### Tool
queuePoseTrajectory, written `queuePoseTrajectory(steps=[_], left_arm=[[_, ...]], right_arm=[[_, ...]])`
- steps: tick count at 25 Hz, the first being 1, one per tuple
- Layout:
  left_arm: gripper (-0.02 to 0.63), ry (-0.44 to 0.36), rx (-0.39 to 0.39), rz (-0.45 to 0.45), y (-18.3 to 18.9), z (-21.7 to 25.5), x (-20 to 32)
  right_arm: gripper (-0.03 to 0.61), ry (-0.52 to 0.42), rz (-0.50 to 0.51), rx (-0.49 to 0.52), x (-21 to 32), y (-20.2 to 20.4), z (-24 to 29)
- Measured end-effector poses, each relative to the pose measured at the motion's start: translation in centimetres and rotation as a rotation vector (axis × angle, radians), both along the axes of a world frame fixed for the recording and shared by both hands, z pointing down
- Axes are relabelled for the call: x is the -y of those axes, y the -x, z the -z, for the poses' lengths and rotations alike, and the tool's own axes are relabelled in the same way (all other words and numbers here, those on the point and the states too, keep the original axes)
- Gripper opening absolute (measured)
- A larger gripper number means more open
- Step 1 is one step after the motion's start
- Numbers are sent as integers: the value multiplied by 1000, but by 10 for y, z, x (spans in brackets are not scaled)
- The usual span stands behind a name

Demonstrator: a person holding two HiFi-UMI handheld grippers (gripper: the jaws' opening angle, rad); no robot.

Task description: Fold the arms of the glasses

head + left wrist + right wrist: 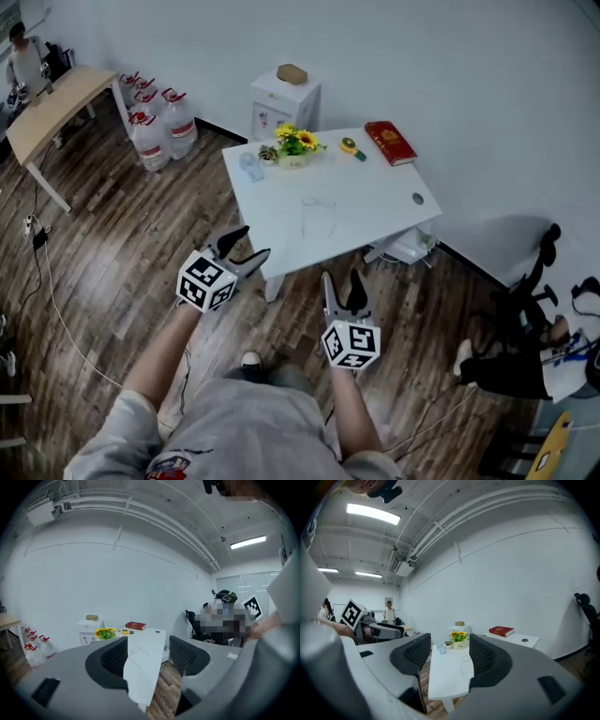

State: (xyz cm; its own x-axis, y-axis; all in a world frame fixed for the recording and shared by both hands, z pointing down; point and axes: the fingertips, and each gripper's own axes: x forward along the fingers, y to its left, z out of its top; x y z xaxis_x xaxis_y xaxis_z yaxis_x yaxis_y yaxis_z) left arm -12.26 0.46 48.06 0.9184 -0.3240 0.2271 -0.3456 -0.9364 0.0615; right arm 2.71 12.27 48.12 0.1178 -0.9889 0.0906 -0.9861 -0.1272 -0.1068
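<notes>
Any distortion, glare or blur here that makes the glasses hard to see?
Head view: even light, mild bending at the edges, glasses faint against the white table. Left gripper view: heavy fisheye, black corners. Right gripper view: same fisheye, ceiling lamp blown out.

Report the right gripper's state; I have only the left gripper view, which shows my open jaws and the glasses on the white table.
Observer: The right gripper has its jaws apart, nothing between them.
Operator: Give its position.
Observer: It hangs over the wooden floor, short of the near edge of the table, clear of the glasses.
Operator: Name anything on the table hidden from me.
Observer: A small clear cup stands beside the flower pot, on the pot's left in the head view.
</notes>
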Motion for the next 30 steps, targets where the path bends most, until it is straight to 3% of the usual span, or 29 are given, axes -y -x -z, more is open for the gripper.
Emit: queuePoseTrajectory(steps=[11,23,30], left_arm=[[275,74,27,-20,-85,-33,88],[271,100,83,38,-195,-39,212],[268,86,129,58,-233,-52,258]], right_arm=[[242,56,5,13,95,-79,-25],[241,57,154,8,253,-191,-17],[241,66,238,22,315,-227,-23]])
